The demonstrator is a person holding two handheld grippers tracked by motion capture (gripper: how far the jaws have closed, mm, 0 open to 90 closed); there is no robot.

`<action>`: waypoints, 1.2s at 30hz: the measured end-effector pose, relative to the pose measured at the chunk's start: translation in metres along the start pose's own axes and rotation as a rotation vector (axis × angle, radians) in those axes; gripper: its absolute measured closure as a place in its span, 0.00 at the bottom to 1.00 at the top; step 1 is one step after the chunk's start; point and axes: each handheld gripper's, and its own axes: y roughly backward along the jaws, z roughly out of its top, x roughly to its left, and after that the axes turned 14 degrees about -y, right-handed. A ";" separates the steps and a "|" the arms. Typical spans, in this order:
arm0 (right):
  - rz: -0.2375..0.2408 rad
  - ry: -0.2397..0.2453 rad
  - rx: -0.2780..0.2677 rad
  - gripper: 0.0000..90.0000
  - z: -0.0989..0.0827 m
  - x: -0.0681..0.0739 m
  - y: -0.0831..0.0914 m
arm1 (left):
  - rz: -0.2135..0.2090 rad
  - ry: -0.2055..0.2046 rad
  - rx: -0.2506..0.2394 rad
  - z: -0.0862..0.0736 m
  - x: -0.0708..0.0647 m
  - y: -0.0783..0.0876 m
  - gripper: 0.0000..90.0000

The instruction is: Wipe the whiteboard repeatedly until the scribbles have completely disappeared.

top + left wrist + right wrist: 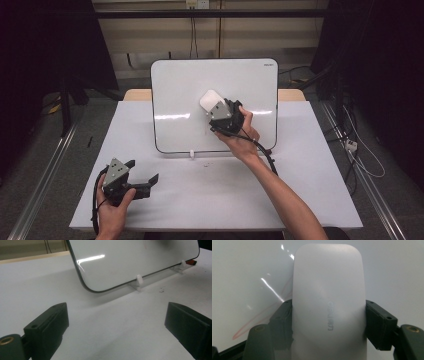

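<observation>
Fingers (pixel 280 322) of the right gripper (pixel 216 107) are clenched on the long sides of a white eraser (pixel 328 305), pressed against the middle of the whiteboard (pixel 175 90) propped at the far side of the desk (pixel 210 195). It looks light, rigid and smooth, so a mid-length side grip suits it. Its long axis runs up the board, leaning left. The left gripper (pixel 142 172) rests released at the near left.

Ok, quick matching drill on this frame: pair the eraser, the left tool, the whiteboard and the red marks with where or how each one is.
1 eraser
2 left tool
3 whiteboard
4 red marks

a open above the table
b propped on clear stands
c clamped in the right tool
d faint smear on the board

Pairs: 1-c, 2-a, 3-b, 4-d
</observation>
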 end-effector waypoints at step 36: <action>-0.049 -0.062 -0.002 0.35 0.002 -0.024 0.002 | 0.007 0.012 -0.016 0.001 0.000 0.002 0.06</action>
